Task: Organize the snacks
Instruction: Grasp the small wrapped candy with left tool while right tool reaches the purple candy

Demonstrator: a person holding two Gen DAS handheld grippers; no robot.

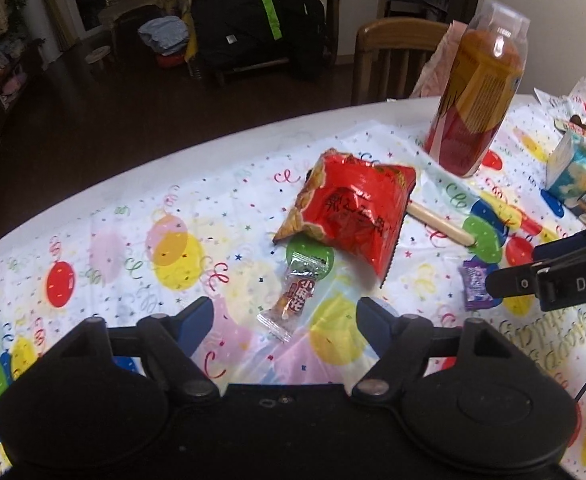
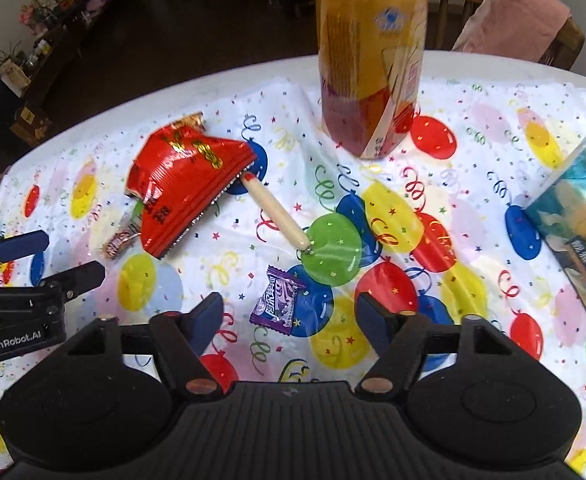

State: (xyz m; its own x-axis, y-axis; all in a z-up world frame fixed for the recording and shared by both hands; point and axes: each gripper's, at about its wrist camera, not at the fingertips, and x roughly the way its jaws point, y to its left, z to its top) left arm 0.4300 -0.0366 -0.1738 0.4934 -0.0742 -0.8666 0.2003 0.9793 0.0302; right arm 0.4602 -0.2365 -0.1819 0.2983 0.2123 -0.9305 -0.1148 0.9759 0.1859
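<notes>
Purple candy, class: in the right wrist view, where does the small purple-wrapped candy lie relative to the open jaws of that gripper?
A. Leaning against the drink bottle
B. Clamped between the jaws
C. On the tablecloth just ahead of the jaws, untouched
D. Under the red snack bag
C: the purple candy lies flat on the tablecloth ahead of the right gripper, whose jaws are apart and touch nothing.

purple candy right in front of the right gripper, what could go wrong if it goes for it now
The purple candy lies flat on the loose, wrinkled tablecloth, so the open right gripper may pinch cloth along with the wrapper. Dragging the cloth could topple the tall bottle standing upright on it. The left gripper, open over the small wrapped snack, works close by, so the two could bump.
</notes>
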